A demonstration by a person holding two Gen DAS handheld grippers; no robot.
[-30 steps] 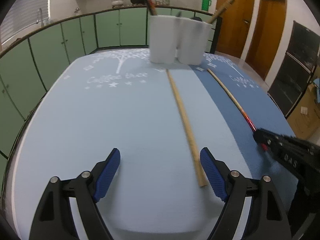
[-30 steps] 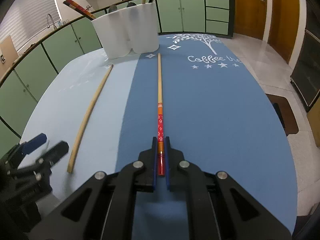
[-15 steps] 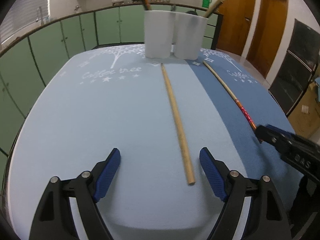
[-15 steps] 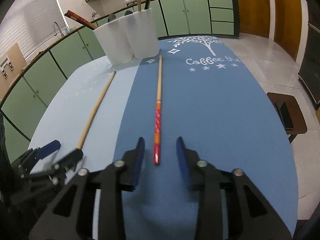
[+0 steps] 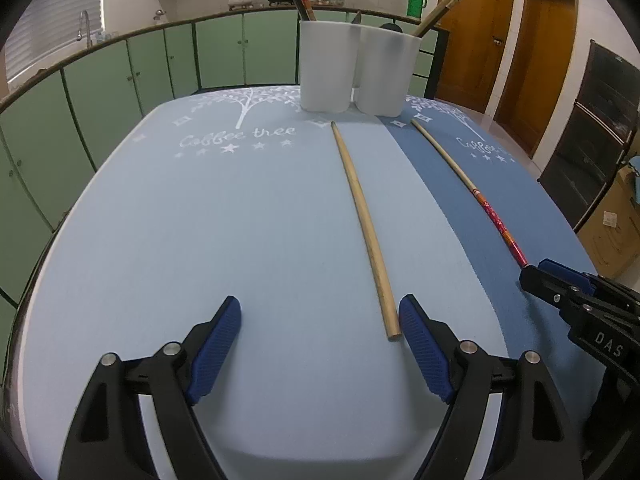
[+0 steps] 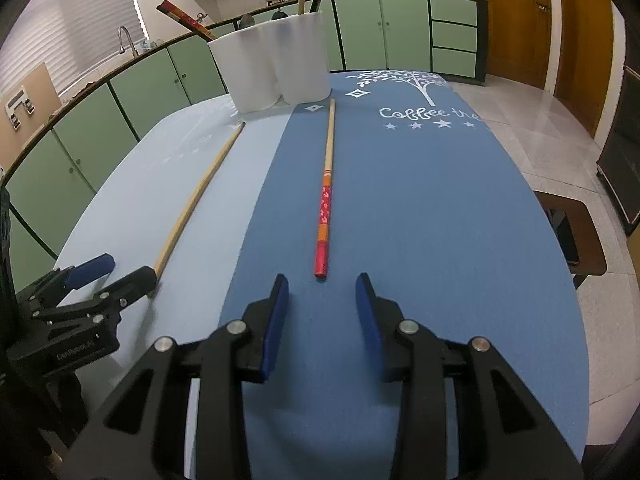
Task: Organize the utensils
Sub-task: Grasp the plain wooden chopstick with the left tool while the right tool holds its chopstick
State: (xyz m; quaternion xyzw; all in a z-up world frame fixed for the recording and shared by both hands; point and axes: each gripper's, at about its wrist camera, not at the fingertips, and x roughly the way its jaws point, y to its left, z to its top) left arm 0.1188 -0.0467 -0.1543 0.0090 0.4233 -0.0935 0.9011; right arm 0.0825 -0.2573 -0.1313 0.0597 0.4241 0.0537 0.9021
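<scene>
Mat print: "Coffee tree" in white script under a tree motif, on the light blue mat (image 5: 240, 240); the dark blue mat (image 6: 420, 220) shows "Coffee th", cut off.
Gripper markings: "DAS" on your right tool's body; small lettering on your left tool's body, too blurred to read.
Left gripper (image 5: 320, 330): your jaws stand wide apart, holding nothing; the plain wooden chopstick (image 5: 362, 216) ends just inside the right pad.
Right gripper (image 6: 322, 304): your jaws have just been opening, nothing between them; the red-handled chopstick (image 6: 325, 204) lies free, its end just ahead of the pads.
Holders: two white cups (image 5: 356, 70) at the far end, touching, chopsticks standing inside.
</scene>
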